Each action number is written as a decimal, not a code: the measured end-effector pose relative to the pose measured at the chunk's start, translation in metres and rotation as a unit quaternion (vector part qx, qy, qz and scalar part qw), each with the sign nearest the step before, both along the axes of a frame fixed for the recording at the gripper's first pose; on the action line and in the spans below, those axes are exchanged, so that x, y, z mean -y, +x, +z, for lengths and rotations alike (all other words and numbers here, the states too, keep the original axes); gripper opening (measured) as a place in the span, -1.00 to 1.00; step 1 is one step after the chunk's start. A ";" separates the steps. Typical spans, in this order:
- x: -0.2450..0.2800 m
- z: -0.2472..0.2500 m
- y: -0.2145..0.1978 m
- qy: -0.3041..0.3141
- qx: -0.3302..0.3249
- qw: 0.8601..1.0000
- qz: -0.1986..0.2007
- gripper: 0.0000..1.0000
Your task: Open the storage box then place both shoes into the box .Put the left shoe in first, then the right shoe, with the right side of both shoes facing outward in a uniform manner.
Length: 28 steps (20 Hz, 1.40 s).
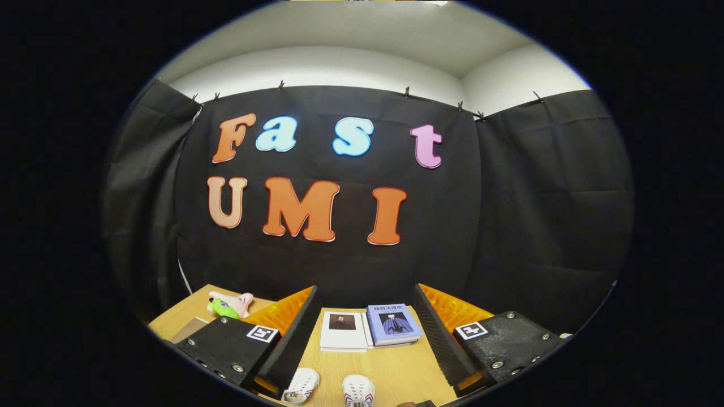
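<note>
gripper [362,350] spread wide, holding nothing. two shoes [302,386] [358,390] on table [396,367] between fingers, at 6 o'clock, neither gripped, toes only seen: pale, rounded, moulded look. task judged barely started; storage box unseen. two books [343,330] [394,324] flat at 12 o'clock beyond shoes, matte covers. soft toy [231,304] at 10 o'clock, fuzzy.

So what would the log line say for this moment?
tool: open, holding nothing | shoes: on table between fingers | books: beyond shoes | plush toy: beside left finger
</note>
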State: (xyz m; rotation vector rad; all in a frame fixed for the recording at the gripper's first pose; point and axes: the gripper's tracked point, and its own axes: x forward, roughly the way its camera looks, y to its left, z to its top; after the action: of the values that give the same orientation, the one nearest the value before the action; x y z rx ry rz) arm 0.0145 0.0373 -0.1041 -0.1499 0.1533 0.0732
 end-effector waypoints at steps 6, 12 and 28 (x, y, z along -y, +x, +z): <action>-0.045 -0.098 -0.005 0.036 -0.092 0.993 0.072 0.96; -0.093 -0.204 -0.030 0.138 -0.193 0.961 0.142 0.96; -0.213 -0.325 -0.083 0.506 -0.438 0.696 0.262 0.96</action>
State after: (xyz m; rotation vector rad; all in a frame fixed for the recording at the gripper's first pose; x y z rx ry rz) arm -0.0682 0.2507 -0.4290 1.0005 1.0079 0.8002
